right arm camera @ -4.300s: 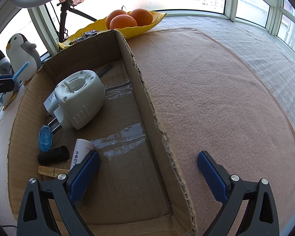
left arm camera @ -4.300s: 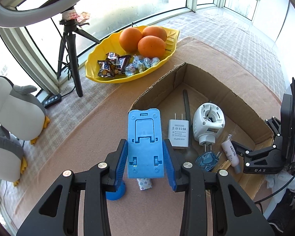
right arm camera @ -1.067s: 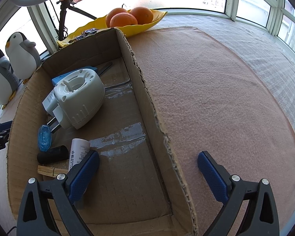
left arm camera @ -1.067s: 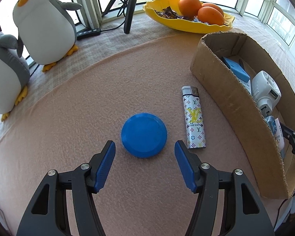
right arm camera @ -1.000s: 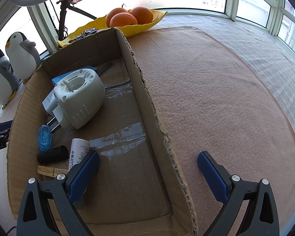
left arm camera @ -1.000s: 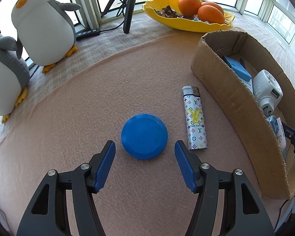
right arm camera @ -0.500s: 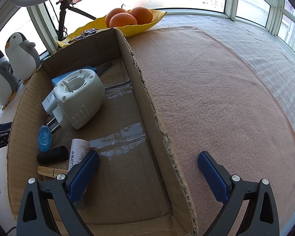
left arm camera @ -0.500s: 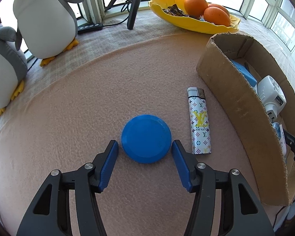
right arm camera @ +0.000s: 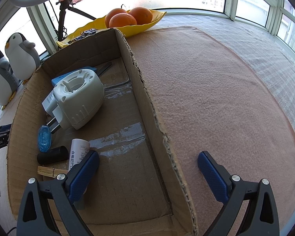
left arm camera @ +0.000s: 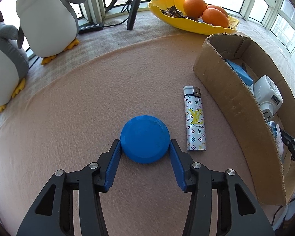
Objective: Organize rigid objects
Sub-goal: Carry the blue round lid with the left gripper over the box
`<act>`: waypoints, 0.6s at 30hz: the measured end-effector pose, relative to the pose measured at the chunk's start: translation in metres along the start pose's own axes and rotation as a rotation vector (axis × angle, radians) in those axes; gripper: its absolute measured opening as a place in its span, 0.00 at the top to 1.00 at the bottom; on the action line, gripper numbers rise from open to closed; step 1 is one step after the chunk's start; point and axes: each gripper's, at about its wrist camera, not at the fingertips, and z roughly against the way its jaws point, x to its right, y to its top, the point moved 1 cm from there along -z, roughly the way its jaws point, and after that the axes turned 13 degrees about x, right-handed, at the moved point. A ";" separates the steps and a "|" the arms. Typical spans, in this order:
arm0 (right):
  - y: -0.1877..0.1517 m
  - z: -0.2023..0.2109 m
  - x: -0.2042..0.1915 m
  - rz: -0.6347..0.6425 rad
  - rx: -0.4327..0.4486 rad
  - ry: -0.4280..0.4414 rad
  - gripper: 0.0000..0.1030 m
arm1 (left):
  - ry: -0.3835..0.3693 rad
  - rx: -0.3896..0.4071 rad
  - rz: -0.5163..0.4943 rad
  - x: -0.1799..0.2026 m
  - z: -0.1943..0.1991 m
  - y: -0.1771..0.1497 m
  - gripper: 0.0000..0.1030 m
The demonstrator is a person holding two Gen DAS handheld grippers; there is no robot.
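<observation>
Plain blue disc (left arm camera: 145, 138) on a salmon-pink felt mat (left arm camera: 68, 106). Silver lighter (left arm camera: 195, 119) just right of it, scattered with small multicoloured monogram marks and one large yellow one. Brown cardboard box (left arm camera: 236, 114) at far right, holding a white plug-in device (right arm camera: 78, 98) and a blue slab (left arm camera: 239, 72). Yellow dish (left arm camera: 188, 24) with three oranges (left arm camera: 194, 6) far off. Grey-and-white penguin toys (left arm camera: 47, 19) with orange feet on the left.

Lighter (left arm camera: 195, 120) lies just beside the disc (left arm camera: 145, 139), cardboard box (left arm camera: 236, 106) walls beyond; left felt open.
</observation>
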 end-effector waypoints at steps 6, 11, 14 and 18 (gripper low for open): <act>0.000 0.000 0.000 0.000 0.000 0.000 0.04 | -0.016 0.027 -0.018 0.010 0.022 0.000 0.53; 0.000 0.000 0.000 0.000 -0.001 0.000 0.04 | -0.040 0.073 -0.046 0.024 0.047 0.009 0.53; -0.001 0.001 0.001 0.001 0.000 0.001 0.04 | -0.060 0.095 -0.059 0.033 0.058 0.014 0.53; -0.001 0.001 0.001 0.001 0.000 0.000 0.04 | -0.089 0.120 -0.083 0.046 0.072 0.019 0.53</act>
